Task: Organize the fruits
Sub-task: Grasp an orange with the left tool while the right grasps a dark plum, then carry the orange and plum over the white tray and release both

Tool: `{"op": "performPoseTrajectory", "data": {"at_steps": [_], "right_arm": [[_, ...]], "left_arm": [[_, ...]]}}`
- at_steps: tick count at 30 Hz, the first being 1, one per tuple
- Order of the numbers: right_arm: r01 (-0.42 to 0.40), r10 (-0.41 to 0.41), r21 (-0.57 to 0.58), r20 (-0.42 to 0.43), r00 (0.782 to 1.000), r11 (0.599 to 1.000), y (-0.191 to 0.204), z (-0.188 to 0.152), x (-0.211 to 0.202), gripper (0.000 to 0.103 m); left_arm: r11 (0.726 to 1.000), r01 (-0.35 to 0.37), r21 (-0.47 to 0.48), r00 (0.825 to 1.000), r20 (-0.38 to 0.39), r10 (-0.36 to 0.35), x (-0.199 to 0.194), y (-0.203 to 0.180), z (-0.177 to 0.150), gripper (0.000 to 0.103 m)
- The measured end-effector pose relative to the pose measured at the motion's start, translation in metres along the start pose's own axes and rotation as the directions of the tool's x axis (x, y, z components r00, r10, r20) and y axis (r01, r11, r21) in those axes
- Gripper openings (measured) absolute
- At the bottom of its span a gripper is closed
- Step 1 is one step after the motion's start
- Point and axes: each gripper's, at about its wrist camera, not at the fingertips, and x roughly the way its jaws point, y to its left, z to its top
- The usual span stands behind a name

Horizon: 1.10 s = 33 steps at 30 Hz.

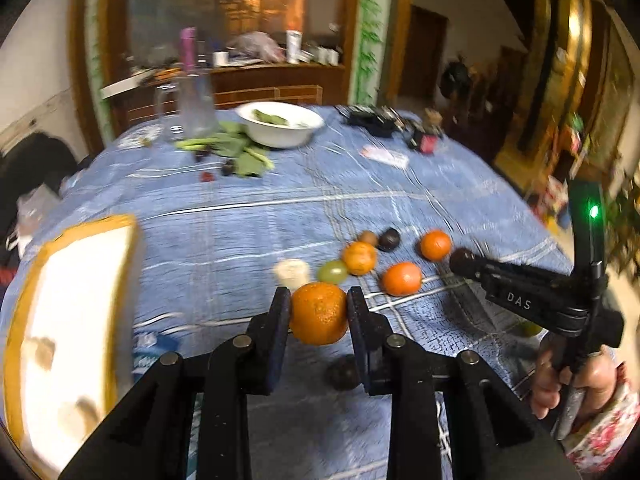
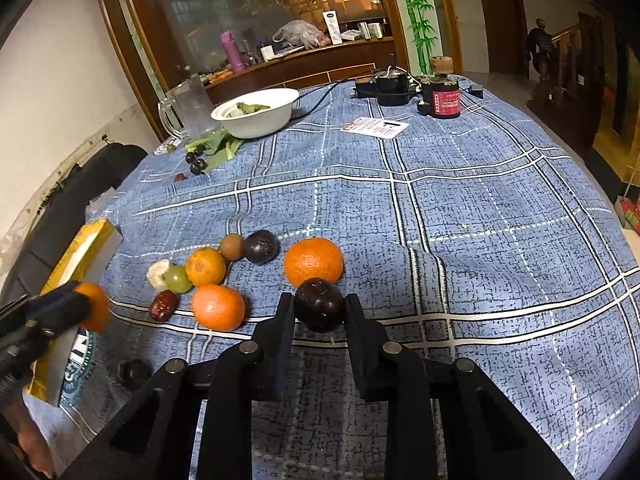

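My left gripper (image 1: 319, 300) is shut on an orange (image 1: 319, 313) and holds it above the blue checked tablecloth (image 1: 280, 208). It also shows at the left of the right wrist view (image 2: 86, 306). My right gripper (image 2: 319, 304) is shut on a dark round fruit (image 2: 319, 305), just in front of an orange (image 2: 313, 262). Loose fruit lies on the cloth: two oranges (image 2: 218, 306) (image 2: 205, 266), a green grape (image 2: 177, 279), a kiwi (image 2: 232, 246), a dark fruit (image 2: 261, 246), a red date (image 2: 163, 305), a banana piece (image 2: 158, 273). A yellow-rimmed white box (image 1: 76, 320) stands at the left.
A white bowl (image 2: 256, 114) with greens, a clear jug (image 2: 188, 108), leaves and dark grapes (image 2: 197, 164) sit at the far left. A paper card (image 2: 375, 126), a red-labelled motor (image 2: 441, 96) and black devices (image 2: 384, 86) stand at the far side. A dark fruit (image 2: 134, 374) lies near.
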Motion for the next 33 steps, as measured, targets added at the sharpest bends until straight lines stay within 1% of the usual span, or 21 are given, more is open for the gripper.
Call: {"op": "performPoseTrajectory", "data": {"at_steps": [5, 10, 13, 15, 19, 22, 25, 27, 30, 32, 33], "right_arm": [[-0.066, 0.066, 0.042, -0.002, 0.998, 0.997, 0.006, -0.004, -0.016, 0.026], [-0.064, 0.064, -0.011, -0.008, 0.998, 0.998, 0.036, -0.014, -0.036, 0.026], [-0.053, 0.052, -0.038, -0.015, 0.999, 0.998, 0.05, -0.019, -0.044, 0.026], [-0.055, 0.054, -0.047, -0.014, 0.998, 0.997, 0.058, -0.021, -0.051, 0.026], [-0.061, 0.061, -0.081, -0.004, 0.998, 0.995, 0.077, -0.023, -0.066, 0.026], [-0.072, 0.072, -0.11, -0.001, 0.997, 0.991, 0.096, -0.021, -0.074, 0.027], [-0.116, 0.116, -0.125, -0.006, 0.993, 0.985, 0.117, -0.014, -0.079, 0.027], [-0.144, 0.145, -0.151, -0.002, 0.989, 0.978, 0.137, -0.009, -0.082, 0.027], [-0.228, 0.228, -0.191, -0.024, 0.973, 0.955, 0.179, -0.001, -0.078, 0.027], [-0.267, 0.262, -0.223, -0.049, 0.964, 0.938, 0.207, -0.001, -0.069, 0.027], [-0.29, 0.281, -0.251, -0.071, 0.957, 0.924, 0.229, -0.003, -0.061, 0.027]], "left_arm": [[0.996, -0.032, -0.084, 0.999, 0.031, 0.034, -0.033, 0.037, -0.008, 0.028], [0.985, -0.027, -0.169, 0.999, 0.037, 0.034, -0.047, 0.065, -0.019, 0.028], [0.985, -0.059, -0.16, 0.996, 0.056, 0.069, -0.056, 0.066, -0.024, 0.028], [0.986, -0.067, -0.154, 0.994, 0.07, 0.079, -0.061, 0.066, -0.026, 0.028], [0.983, -0.052, -0.175, 0.993, 0.098, 0.069, -0.074, 0.076, -0.03, 0.028], [0.98, -0.054, -0.193, 0.991, 0.106, 0.076, -0.083, 0.087, -0.034, 0.028], [0.972, -0.082, -0.218, 0.988, 0.107, 0.107, -0.092, 0.107, -0.034, 0.028], [0.966, -0.104, -0.237, 0.987, 0.092, 0.129, -0.098, 0.124, -0.03, 0.028], [0.957, -0.16, -0.244, 0.981, 0.07, 0.182, -0.103, 0.154, -0.019, 0.028], [0.949, -0.198, -0.244, 0.975, 0.054, 0.217, -0.101, 0.172, -0.014, 0.028], [0.943, -0.214, -0.254, 0.973, 0.033, 0.229, -0.095, 0.186, -0.01, 0.028]]}}
